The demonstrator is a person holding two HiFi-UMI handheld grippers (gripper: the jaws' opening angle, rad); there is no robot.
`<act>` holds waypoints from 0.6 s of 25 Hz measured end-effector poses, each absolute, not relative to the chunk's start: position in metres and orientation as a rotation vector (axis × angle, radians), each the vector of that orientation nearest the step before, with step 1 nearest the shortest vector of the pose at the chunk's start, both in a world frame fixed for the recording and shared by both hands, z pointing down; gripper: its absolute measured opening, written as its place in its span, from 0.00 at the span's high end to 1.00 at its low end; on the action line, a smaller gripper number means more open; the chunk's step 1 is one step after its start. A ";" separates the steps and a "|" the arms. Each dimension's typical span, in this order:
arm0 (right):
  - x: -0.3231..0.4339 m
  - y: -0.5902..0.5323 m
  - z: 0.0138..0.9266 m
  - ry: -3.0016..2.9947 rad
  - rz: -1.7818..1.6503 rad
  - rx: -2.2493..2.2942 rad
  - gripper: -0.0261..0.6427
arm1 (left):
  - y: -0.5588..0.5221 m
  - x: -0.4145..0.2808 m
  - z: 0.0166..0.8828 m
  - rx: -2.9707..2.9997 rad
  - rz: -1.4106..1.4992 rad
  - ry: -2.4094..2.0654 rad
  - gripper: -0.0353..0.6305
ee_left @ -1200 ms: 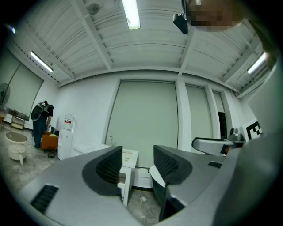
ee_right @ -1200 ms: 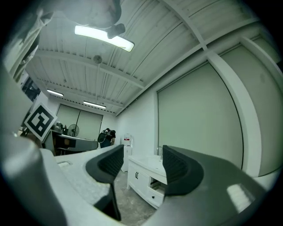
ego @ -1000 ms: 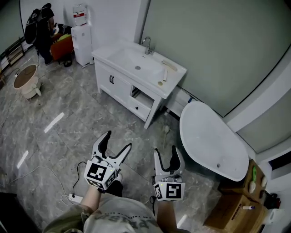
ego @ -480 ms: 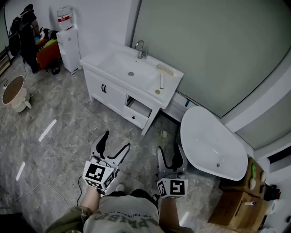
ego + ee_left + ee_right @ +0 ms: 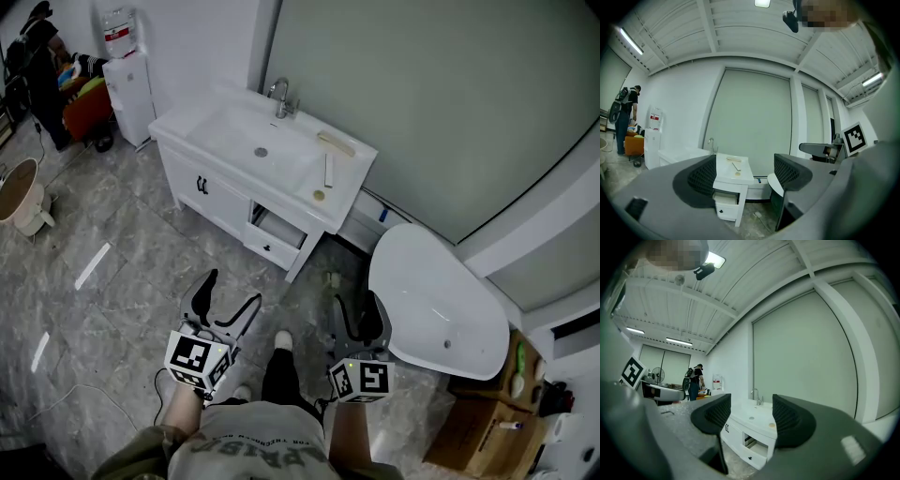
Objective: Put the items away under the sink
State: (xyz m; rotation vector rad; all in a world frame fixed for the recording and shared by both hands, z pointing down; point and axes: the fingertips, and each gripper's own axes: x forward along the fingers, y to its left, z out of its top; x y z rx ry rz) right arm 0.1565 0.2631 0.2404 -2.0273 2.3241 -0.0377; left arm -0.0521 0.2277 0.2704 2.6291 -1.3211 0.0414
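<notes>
Closer than a second ago, the sink cabinet [image 5: 211, 183] sits upper centre, its drawer [image 5: 274, 232] ajar and small items [image 5: 328, 169] at the counter's right edge. Left gripper [image 5: 232, 291] and right gripper [image 5: 356, 305] hang lower centre, jaws apart and empty. Bare floor [image 5: 141, 262] lies between; a bathtub [image 5: 436, 300] crowds the right.

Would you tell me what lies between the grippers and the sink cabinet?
Head view: mostly bare grey floor between the left gripper, right gripper and sink cabinet; a small pale object lies near the cabinet's leg.
</notes>
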 end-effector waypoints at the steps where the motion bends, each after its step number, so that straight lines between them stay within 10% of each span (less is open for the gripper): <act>1: 0.165 0.252 0.243 2.322 -0.043 -2.026 0.56 | 0.217 -0.047 0.273 2.624 0.046 -1.329 0.39; 15: 0.286 0.067 0.246 2.381 -0.087 -1.923 0.56 | 0.044 0.080 0.266 2.610 0.068 -1.409 0.39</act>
